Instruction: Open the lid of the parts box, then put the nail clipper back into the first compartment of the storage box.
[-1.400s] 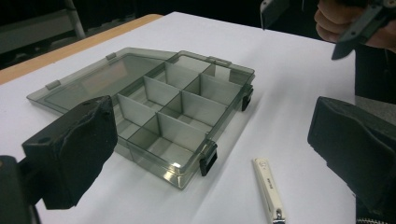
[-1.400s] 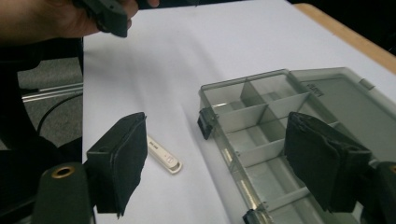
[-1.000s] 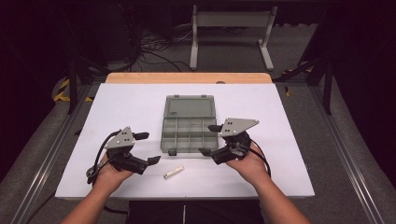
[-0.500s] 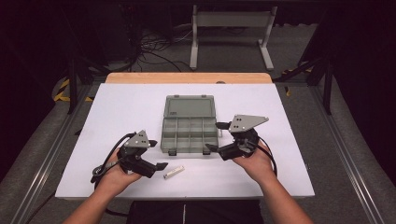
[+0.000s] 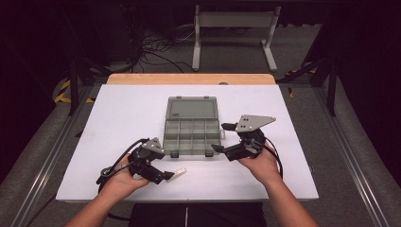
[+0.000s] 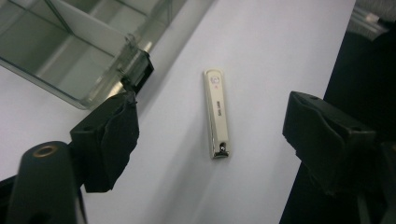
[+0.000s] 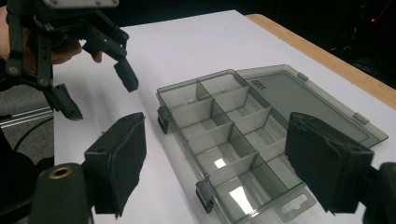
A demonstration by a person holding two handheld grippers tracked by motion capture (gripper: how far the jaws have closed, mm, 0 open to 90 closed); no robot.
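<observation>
While the nail clipper [image 6: 216, 114] lies untouched on the white table [image 5: 118, 118] between the left gripper's [image 6: 212, 128] spread jaws, the open box [image 5: 193, 126] sits empty — the right gripper [image 7: 217, 161], jaws also spread, hovers beside it — so pickup and placing remain.

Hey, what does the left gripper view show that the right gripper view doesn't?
The left gripper view alone gives the nail clipper, lying flat between the left gripper's open jaws. The right gripper view alone gives the organizer box's open lid and its empty compartments between the right gripper's open jaws, plus the table's wooden edge. Both show the box and the white tabletop.
</observation>
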